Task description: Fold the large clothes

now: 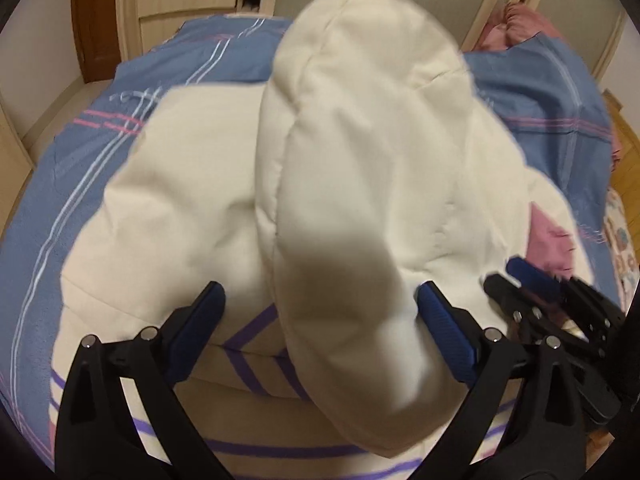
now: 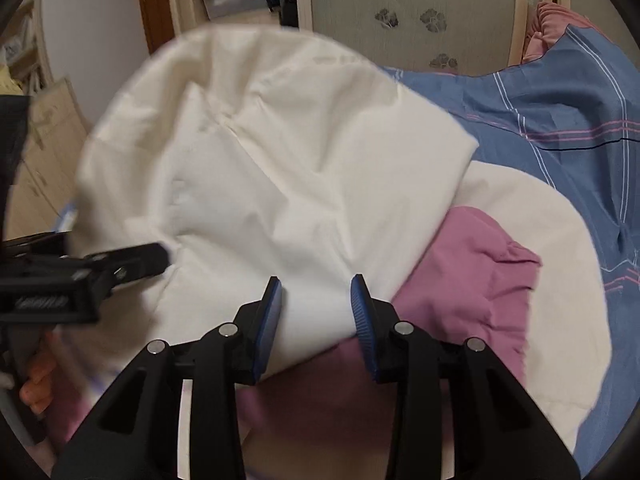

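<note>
The raised cream garment point(image 1: 360, 168) is motion-blurred and hides the bedspread point(image 1: 80, 184) behind it. Right gripper point(image 1: 532, 280) fingertips are blurred; its grip state is indeterminate.

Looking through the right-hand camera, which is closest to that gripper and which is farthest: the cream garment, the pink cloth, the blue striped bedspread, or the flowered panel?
From the right gripper, in the right wrist view:
1. Cream garment, between its fingers.
2. Pink cloth, just right of the fingers.
3. Blue striped bedspread, beyond, to the right.
4. Flowered panel, at the back, behind the bed.
</note>
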